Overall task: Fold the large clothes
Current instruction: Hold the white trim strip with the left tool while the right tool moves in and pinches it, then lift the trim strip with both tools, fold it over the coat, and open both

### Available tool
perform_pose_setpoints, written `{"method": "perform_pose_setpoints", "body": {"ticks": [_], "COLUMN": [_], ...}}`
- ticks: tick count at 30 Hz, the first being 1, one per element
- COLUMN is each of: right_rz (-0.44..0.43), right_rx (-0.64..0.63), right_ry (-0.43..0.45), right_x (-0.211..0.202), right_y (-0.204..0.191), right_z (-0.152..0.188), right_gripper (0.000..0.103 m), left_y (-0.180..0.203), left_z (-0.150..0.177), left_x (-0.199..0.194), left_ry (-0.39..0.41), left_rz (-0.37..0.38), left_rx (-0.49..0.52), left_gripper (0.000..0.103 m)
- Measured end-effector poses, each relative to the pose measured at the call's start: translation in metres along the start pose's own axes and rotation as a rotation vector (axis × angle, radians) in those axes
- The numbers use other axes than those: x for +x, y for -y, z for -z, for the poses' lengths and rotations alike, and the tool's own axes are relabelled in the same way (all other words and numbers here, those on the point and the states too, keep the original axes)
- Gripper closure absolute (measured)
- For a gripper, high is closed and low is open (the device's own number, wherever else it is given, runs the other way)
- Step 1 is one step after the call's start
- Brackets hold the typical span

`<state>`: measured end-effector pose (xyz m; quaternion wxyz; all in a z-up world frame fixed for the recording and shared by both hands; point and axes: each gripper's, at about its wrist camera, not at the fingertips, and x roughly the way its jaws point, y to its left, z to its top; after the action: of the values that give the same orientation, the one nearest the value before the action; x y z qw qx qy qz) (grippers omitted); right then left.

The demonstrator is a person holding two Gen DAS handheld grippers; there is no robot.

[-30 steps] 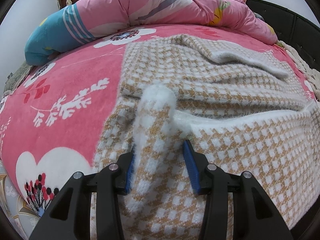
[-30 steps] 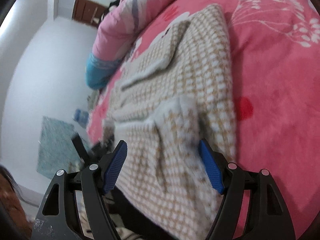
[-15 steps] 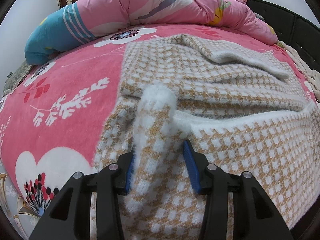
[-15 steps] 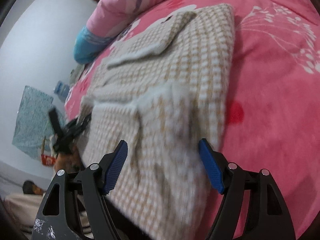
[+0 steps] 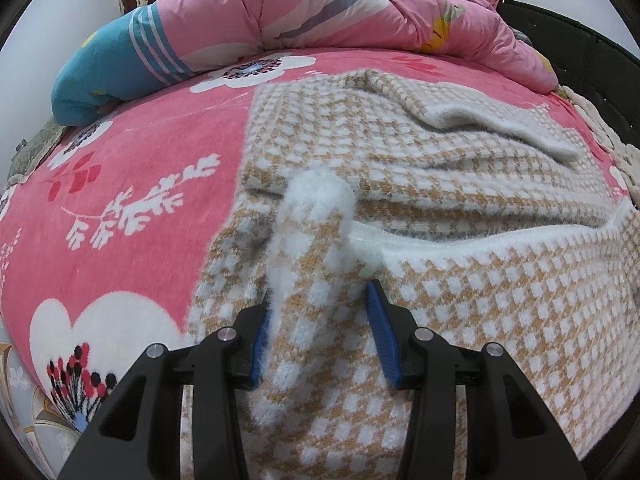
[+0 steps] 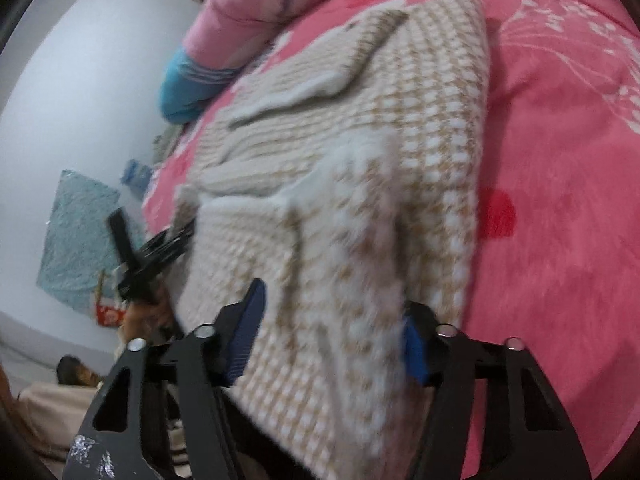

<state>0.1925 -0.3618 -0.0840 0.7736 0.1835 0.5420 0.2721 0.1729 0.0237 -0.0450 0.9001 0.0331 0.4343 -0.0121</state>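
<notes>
Sweater (image 5: 420, 184) lies half-folded on pink bed (image 5: 120, 184), quilt (image 5: 320, 12) at 12 o'clock. Left gripper (image 5: 320, 316) part-open, pinching a raised hem fold. Right gripper (image 6: 332, 332) jaws just been closing on hem bunch; blurred, pad contact unclear.
</notes>
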Motion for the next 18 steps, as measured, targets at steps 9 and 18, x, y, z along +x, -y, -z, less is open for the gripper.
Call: {"method": "perform_pose_setpoints", "body": {"ticks": [9, 18], "right_rz": [0.391, 0.558], "right_rx": [-0.158, -0.217], "right_ry": [0.054, 0.078], "right_x": [0.023, 0.048], "right_y": [-0.065, -0.085], "right_z": [0.011, 0.008], "right_gripper": [0.075, 0.075], "left_y": [0.001, 0.002], "left_z": [-0.002, -0.002], "left_x": [0.000, 0.000], "left_ry": [-0.003, -0.002], "left_rz": [-0.004, -0.002], "left_rx": [0.009, 0.014], "left_gripper": [0.060, 0.060]}}
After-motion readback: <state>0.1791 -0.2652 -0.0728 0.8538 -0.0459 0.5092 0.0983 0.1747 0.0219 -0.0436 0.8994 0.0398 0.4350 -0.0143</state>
